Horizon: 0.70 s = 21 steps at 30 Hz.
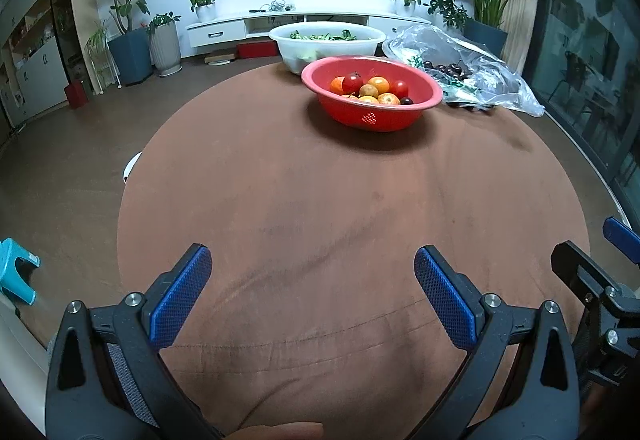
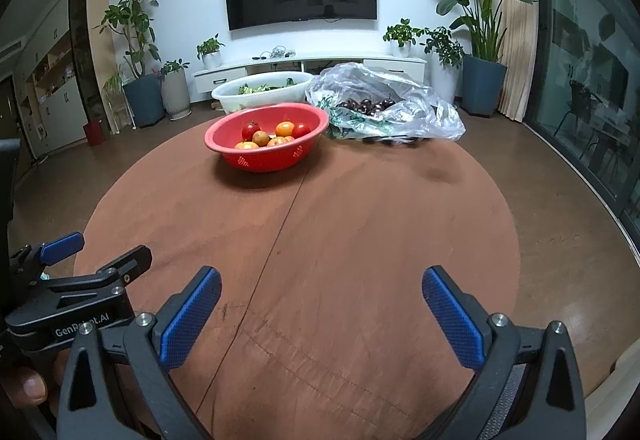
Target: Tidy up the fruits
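Where the table (image 2: 360, 220) ends, red bowl (image 2: 266, 138) of orange and red fruits (image 2: 285, 128), both grippers' fingers (image 1: 444, 296) spread, empty.

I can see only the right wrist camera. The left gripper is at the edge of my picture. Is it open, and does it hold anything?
Observer: The left gripper is open and empty. It is over the brown tablecloth, well short of the red bowl.
Operator: In the bowl I count only red and orange fruits. Is anything else inside?
Observer: Yes. One dark cherry lies by the bowl's rim, on the side nearest the plastic bag.
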{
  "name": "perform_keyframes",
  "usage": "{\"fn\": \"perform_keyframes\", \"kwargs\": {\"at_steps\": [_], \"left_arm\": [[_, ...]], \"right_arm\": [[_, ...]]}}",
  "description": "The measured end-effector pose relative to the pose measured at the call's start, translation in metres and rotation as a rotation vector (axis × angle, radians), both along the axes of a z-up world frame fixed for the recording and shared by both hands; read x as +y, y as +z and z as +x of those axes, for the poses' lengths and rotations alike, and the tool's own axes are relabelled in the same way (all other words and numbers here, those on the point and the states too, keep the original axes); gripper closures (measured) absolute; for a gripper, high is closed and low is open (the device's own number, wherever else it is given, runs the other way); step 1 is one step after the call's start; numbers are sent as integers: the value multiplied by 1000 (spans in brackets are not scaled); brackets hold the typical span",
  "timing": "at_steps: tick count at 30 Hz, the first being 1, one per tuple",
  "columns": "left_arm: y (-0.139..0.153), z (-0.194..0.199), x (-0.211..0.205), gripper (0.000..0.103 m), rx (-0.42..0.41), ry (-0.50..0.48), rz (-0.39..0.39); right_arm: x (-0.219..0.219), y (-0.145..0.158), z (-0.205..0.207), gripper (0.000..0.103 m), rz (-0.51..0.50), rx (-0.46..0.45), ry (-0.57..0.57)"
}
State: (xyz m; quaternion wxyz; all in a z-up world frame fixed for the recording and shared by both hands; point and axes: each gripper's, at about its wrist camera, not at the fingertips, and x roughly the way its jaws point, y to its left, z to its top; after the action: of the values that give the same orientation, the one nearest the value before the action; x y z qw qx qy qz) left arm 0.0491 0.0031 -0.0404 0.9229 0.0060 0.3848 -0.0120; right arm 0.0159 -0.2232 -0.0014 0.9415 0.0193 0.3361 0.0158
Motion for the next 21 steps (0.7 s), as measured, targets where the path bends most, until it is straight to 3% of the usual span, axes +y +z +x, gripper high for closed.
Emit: {"fn": "perform_keyframes", "kwargs": {"at_steps": [21], "left_arm": [[-2,1,0,0,2,-4,0]], "right_arm": [[5,-3,4,0,-6,19,10]]}}
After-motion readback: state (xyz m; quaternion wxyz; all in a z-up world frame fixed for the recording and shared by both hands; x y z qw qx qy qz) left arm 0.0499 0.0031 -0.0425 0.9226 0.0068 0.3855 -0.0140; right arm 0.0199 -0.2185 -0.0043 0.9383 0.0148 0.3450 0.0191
